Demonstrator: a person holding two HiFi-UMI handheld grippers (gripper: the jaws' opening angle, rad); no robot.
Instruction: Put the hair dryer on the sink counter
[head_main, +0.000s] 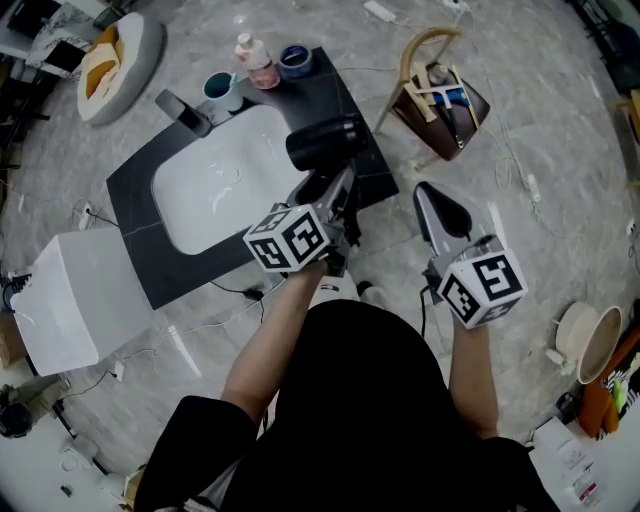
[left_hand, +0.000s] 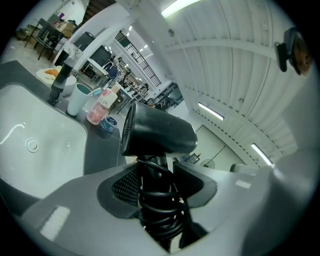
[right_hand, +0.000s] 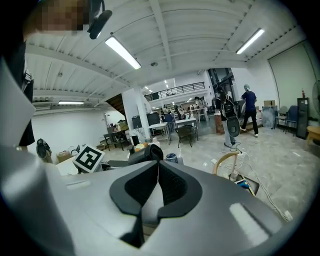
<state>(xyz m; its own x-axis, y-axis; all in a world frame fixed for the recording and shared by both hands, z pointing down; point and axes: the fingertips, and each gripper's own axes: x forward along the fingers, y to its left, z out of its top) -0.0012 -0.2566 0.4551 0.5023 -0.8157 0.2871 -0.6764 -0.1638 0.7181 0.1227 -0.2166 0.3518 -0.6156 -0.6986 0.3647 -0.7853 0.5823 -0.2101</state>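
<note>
My left gripper (head_main: 335, 205) is shut on the handle of the black hair dryer (head_main: 325, 143), which has its cord wound round the handle. The dryer's barrel hangs just above the right end of the black sink counter (head_main: 135, 195), beside the white basin (head_main: 215, 180). In the left gripper view the hair dryer (left_hand: 157, 132) stands upright between the pads of the left gripper (left_hand: 156, 182), with the counter (left_hand: 102, 150) below to the left. My right gripper (head_main: 440, 210) is off the counter's right side; in its own view the right gripper (right_hand: 156, 185) is shut with nothing in it.
At the back of the counter stand a faucet (head_main: 185, 110), a teal cup (head_main: 218, 87), a pink bottle (head_main: 258, 62) and a blue jar (head_main: 295, 60). A wooden-handled basket (head_main: 440, 100) sits on the floor to the right and a white box (head_main: 75, 300) to the left. Cables lie on the floor.
</note>
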